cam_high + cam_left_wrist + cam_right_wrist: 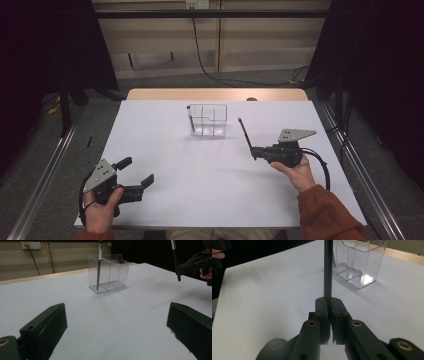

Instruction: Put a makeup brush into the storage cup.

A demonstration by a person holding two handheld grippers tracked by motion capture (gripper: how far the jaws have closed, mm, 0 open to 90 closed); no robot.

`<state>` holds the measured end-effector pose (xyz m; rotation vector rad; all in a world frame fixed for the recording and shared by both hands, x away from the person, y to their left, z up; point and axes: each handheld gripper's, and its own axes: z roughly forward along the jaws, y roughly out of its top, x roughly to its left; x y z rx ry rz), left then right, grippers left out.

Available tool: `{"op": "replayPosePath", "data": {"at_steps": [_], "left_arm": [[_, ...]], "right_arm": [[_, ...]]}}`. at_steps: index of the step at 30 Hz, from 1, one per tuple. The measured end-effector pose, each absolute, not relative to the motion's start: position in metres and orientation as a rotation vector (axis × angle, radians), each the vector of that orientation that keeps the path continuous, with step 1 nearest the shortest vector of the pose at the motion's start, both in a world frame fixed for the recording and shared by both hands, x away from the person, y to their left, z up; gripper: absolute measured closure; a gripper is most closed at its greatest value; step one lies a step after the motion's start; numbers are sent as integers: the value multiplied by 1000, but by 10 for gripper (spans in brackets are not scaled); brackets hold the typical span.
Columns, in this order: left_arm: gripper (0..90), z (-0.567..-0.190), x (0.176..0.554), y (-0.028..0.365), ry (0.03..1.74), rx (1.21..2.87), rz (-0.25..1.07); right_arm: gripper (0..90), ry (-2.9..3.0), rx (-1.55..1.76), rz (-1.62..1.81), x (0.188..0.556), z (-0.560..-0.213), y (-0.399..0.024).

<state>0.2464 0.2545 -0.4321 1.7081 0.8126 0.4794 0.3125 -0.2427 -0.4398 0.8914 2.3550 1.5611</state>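
One pen (246, 138) clamped in right gripper (255, 150); left gripper (136, 172) jaws spread, empty

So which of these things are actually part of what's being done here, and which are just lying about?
Part of the job:
- the dark pen, clamped in the right gripper
- the clear divided holder
- the pen already standing in it

Just there:
- the left gripper, fingers apart, holding nothing
- the white table
- the black cable on the floor behind
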Motion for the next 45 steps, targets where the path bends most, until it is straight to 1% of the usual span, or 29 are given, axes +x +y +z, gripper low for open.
{"op": "replayPosePath", "data": {"at_steps": [18, 33, 45], "left_arm": [[19, -425, 245, 233, 744, 1713, 436], [19, -419, 253, 211, 718, 1716, 396], [38, -415, 260, 187, 686, 1728, 358]], "right_arm": [[850, 2379, 822, 1612, 304, -437, -226], [849, 2389, 785, 1644, 301, -436, -214], [849, 2398, 765, 1662, 298, -435, -206]]}}
